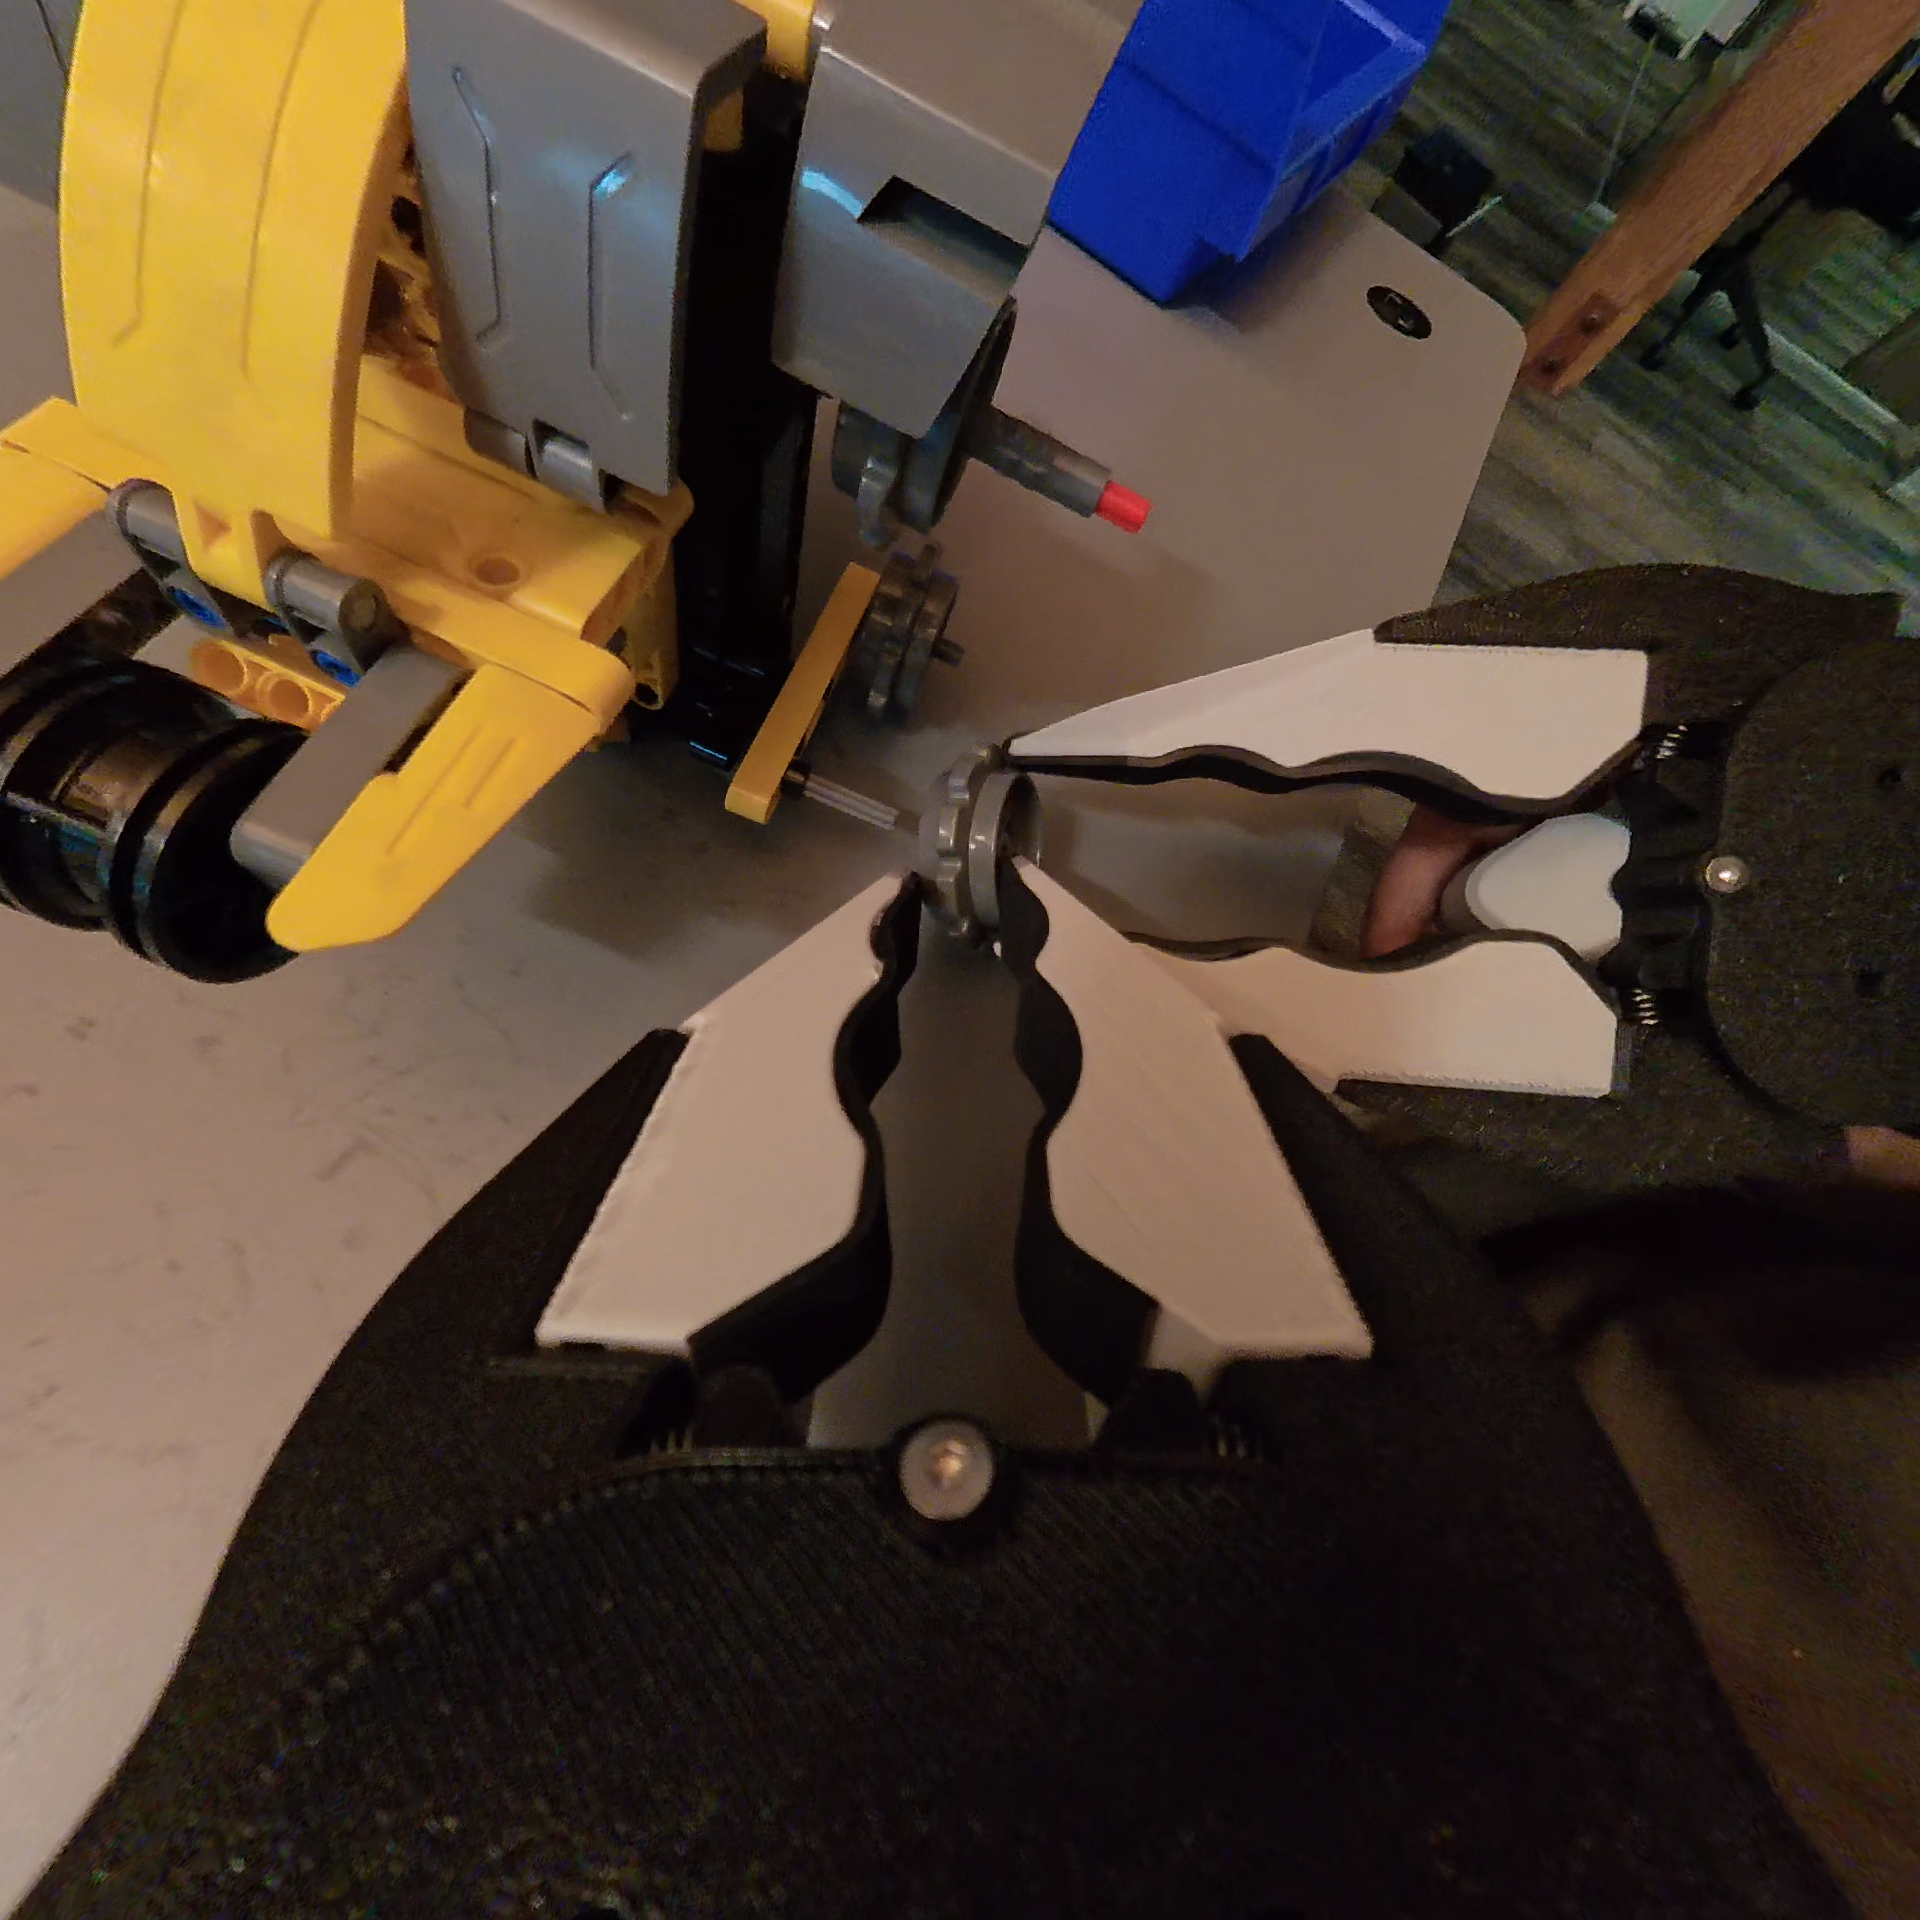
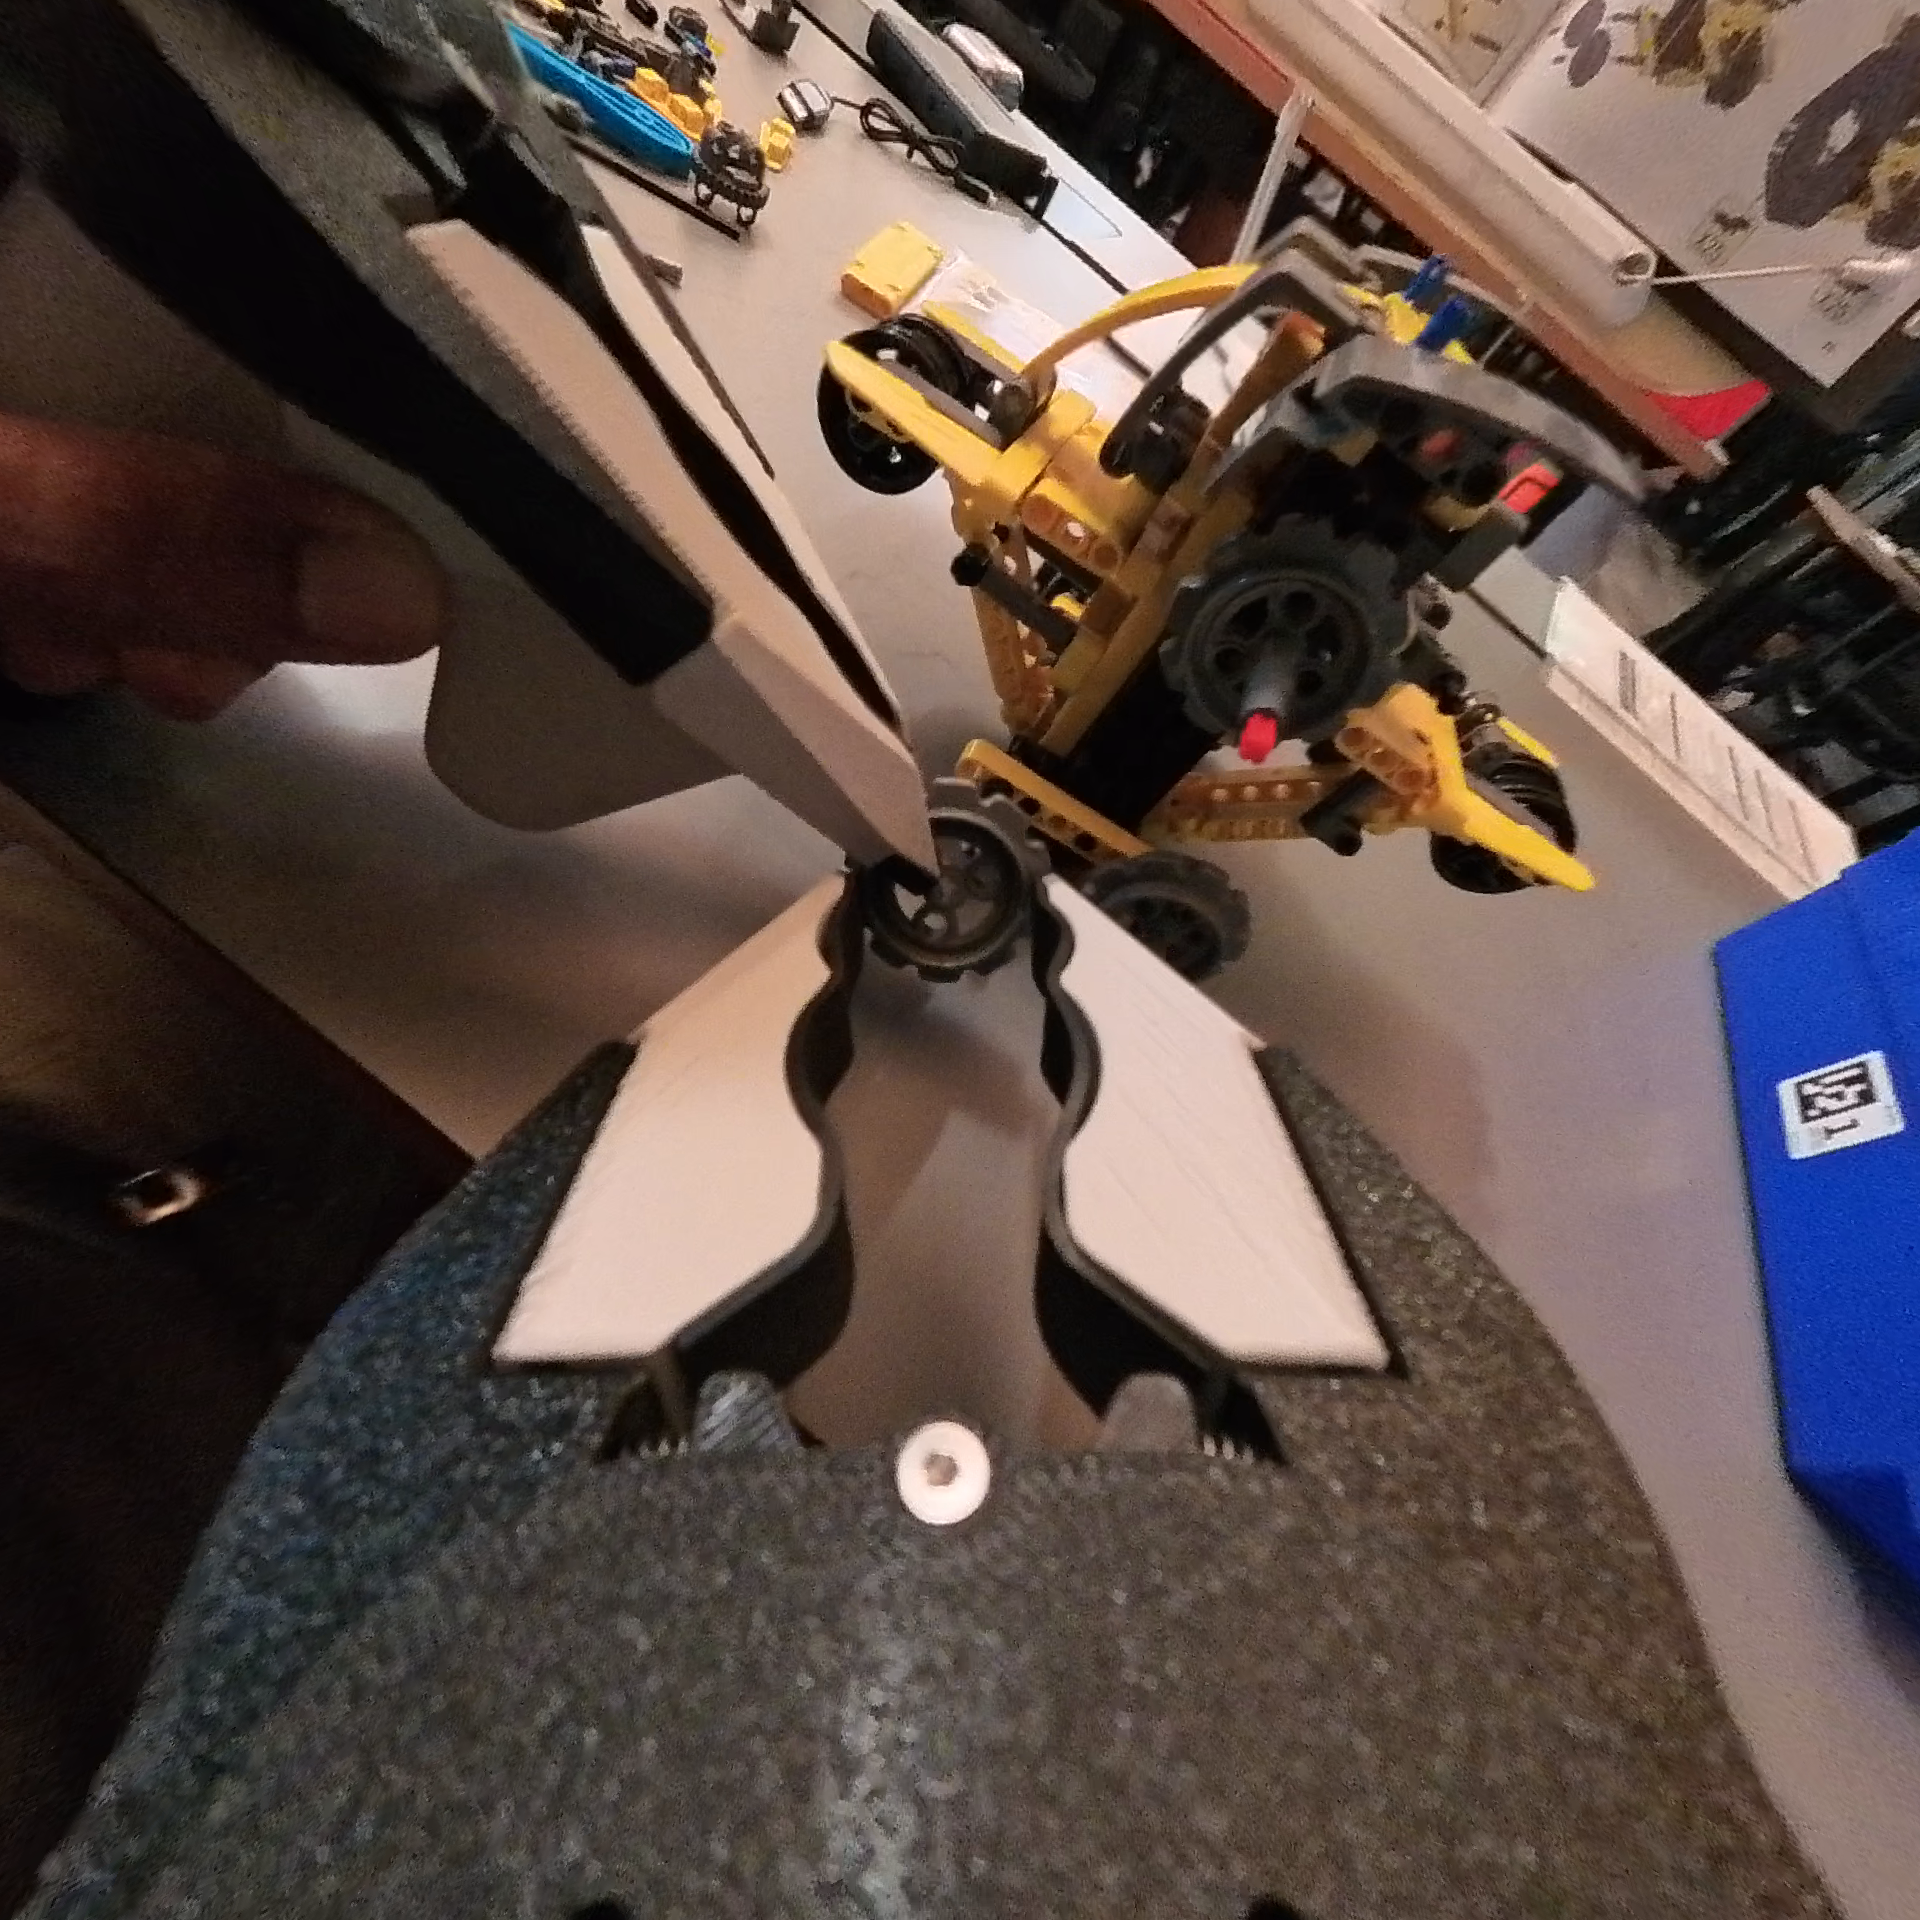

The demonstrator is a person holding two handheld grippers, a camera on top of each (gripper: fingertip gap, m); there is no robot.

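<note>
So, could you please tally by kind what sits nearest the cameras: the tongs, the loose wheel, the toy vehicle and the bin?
Tongs: 2, the left tongs and right tongs, both closed on the wheel
Loose grey wheel: 1
Yellow toy vehicle: 1
Blue bin: 1
Total: 5

Yellow toy vehicle (image 1: pixel 416 436) cut off at frame top, far clutter (image 2: pixel 665 94) blurred
</note>
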